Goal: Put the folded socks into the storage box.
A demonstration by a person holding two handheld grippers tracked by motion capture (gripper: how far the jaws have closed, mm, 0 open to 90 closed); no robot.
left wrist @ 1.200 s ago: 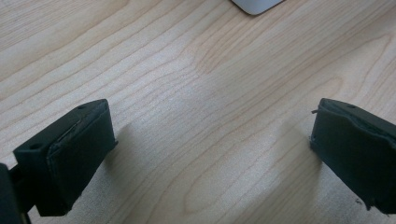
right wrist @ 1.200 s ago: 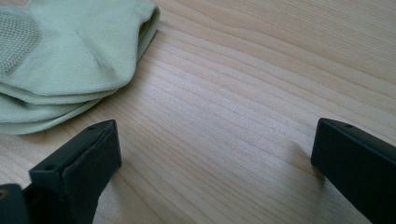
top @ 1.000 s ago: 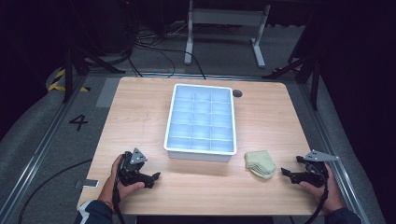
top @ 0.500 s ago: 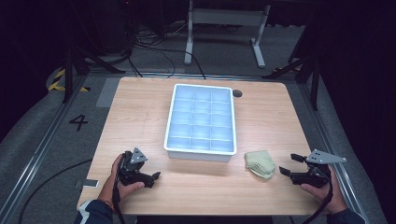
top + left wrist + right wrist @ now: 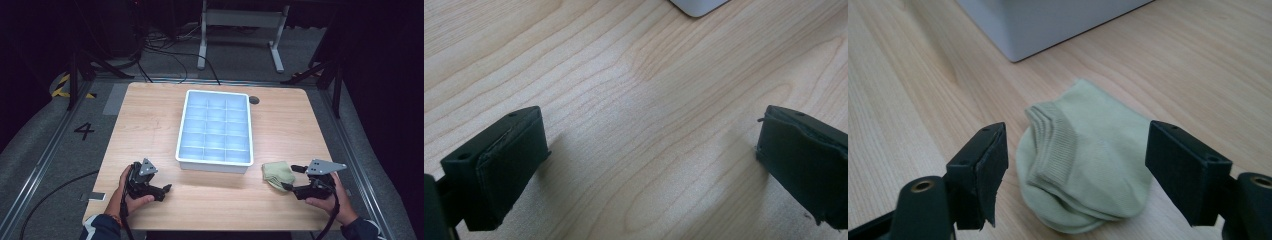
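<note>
While jaws closing, right gripper (image 5: 1075,175) straddles sock (image 5: 1088,165) | seemingly untouched

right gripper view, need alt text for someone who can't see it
A folded pale green sock lies on a light wooden table, framed between the right gripper's two black open jaws, which are not touching it. Behind it is a corner of a white tray.

Numeral "4" (image 5: 84,131) — on grey floor (image 5: 60,150)
</note>
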